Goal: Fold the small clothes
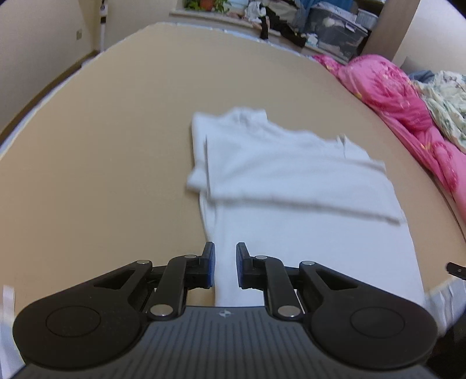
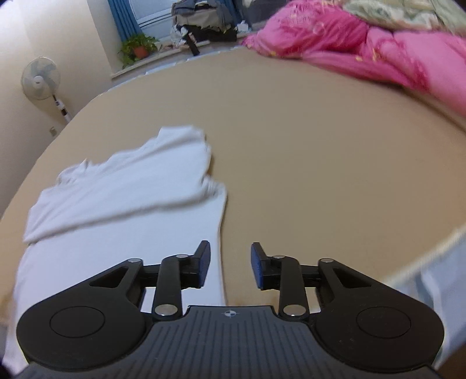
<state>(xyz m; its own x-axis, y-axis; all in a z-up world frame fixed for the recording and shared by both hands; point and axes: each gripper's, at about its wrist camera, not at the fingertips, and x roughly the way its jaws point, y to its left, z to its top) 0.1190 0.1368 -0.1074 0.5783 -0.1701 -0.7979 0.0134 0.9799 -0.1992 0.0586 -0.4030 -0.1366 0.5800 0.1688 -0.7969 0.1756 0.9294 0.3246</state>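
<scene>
A white T-shirt [image 1: 291, 186] lies flat on the tan bed surface [image 1: 102, 145], its sleeves folded in over the body. My left gripper [image 1: 225, 265] is open and empty above the shirt's near left hem. In the right wrist view the same shirt [image 2: 122, 198] lies to the left. My right gripper [image 2: 230, 265] is open and empty, its gap over the shirt's near right edge and the tan surface [image 2: 320, 175].
A pink quilt [image 1: 402, 96] and a floral blanket [image 1: 445, 99] are heaped along the right side of the bed; the quilt also shows in the right wrist view [image 2: 364, 43]. Piled clothes and boxes [image 1: 320, 26] line the far sill. A standing fan [image 2: 40, 78] and a potted plant [image 2: 138, 48] stand at the far left.
</scene>
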